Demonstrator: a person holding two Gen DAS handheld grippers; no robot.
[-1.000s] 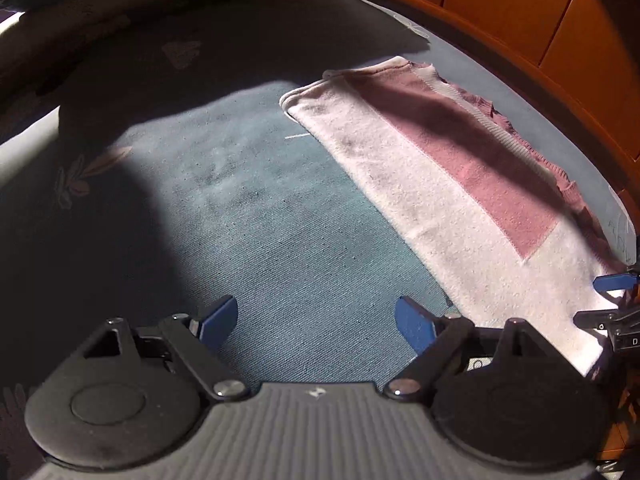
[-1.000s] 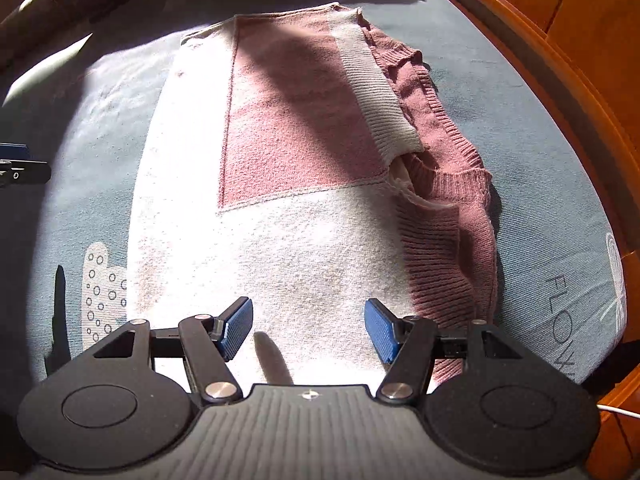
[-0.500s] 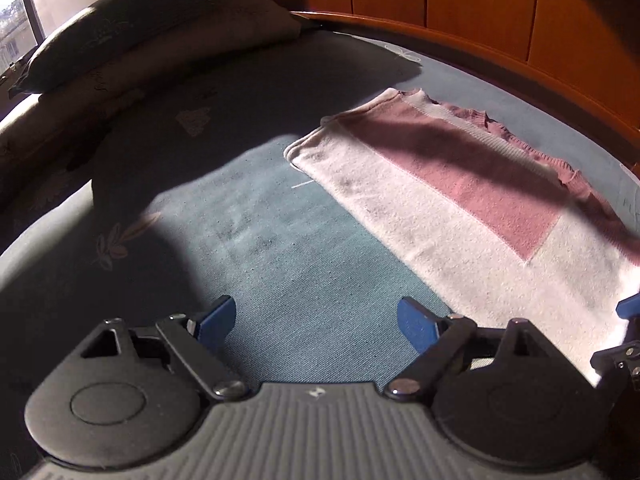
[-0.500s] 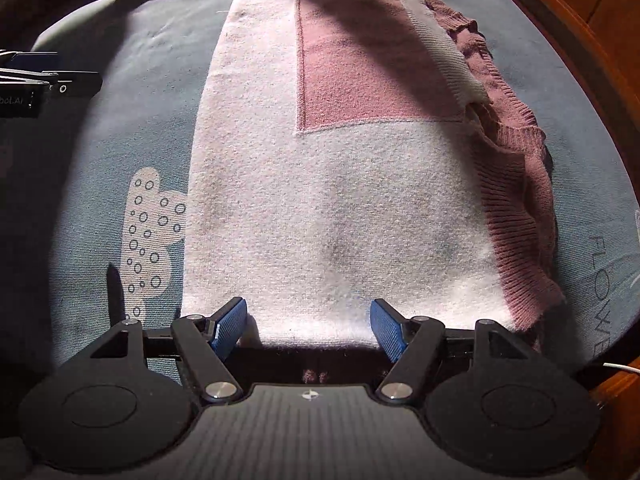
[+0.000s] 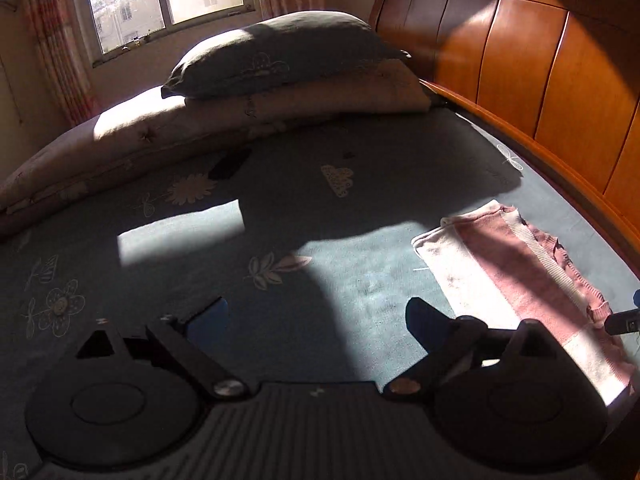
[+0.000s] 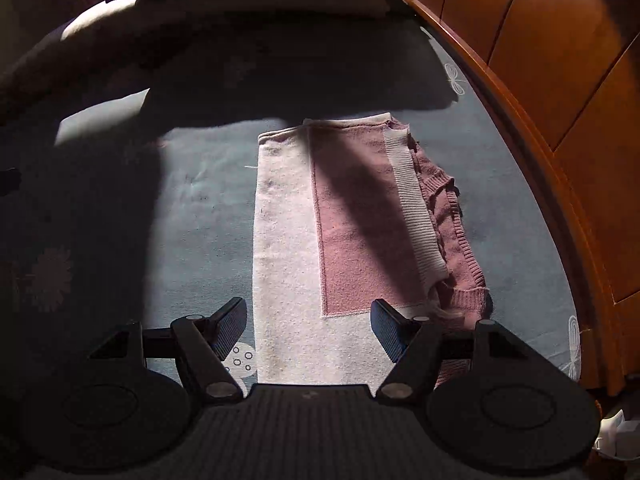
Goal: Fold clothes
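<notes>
Right wrist view, right tool [image 6: 308, 330] apart — empty, above folded sweater [image 6: 288, 240], left tool [image 5: 316, 320] opening, empty.

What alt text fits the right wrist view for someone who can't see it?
A folded pink and white sweater lies flat on a blue bedsheet beside a wooden headboard. The open right gripper hovers above its near end, holding nothing.

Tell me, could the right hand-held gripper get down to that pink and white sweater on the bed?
Probably yes. The right hand-held gripper hangs above the sweater with open, empty jaws, and nothing lies between them. The left hand-held gripper is off to the side over bare bedsheet.
</notes>
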